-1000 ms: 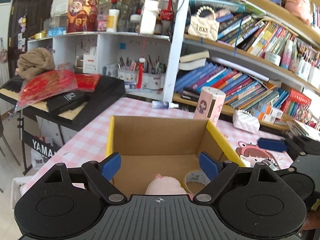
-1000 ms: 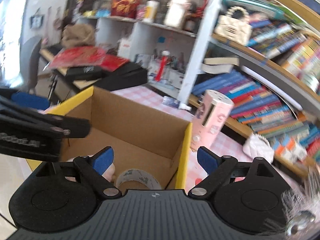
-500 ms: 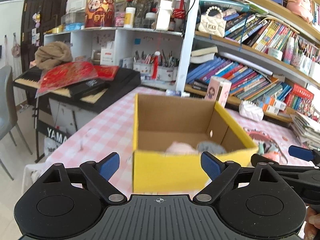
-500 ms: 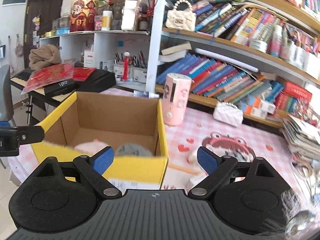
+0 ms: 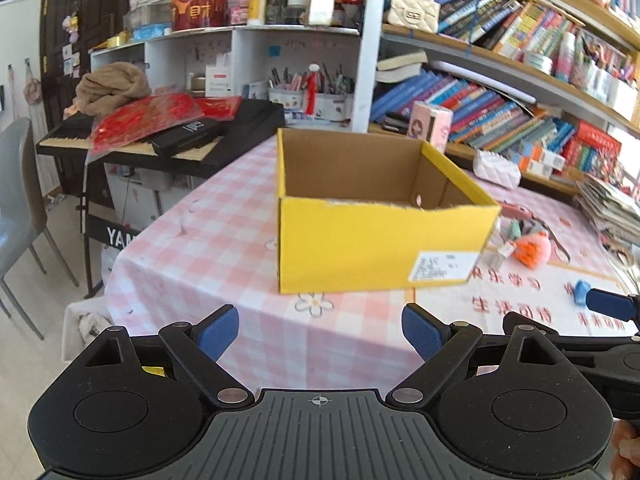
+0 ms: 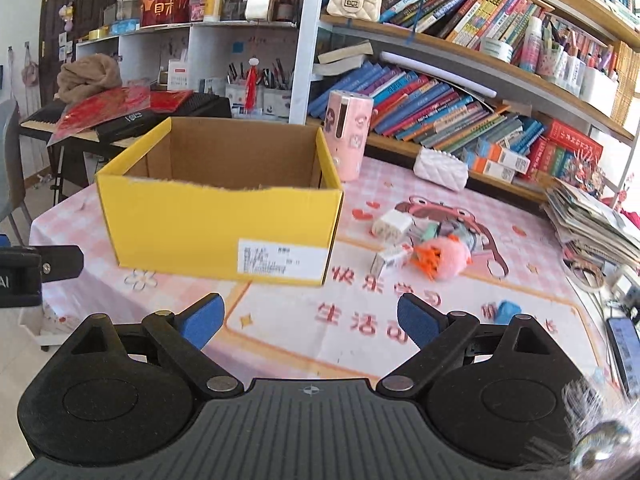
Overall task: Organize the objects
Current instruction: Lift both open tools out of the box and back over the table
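A yellow cardboard box (image 5: pixel 380 240) stands on the pink checked table (image 5: pixel 224 240); it also shows in the right wrist view (image 6: pixel 216 224). Its inside is hidden from here. My left gripper (image 5: pixel 320 336) is open and empty, pulled back in front of the box. My right gripper (image 6: pixel 310 320) is open and empty, also short of the box. Right of the box lie an orange-pink fluffy toy (image 6: pixel 444 258), white plugs (image 6: pixel 392 224) and a small blue item (image 6: pixel 506 310).
A pink speaker (image 6: pixel 348 136) and a white quilted pouch (image 6: pixel 440 168) stand behind the box by the bookshelf (image 6: pixel 460 92). A paper stack (image 6: pixel 592 224) lies at right. A keyboard piano (image 5: pixel 160 136) and a grey chair (image 5: pixel 20 200) stand left of the table.
Both grippers have pulled back and down from above the box to the near table edge. The pink toy and tape roll inside the box are no longer visible.
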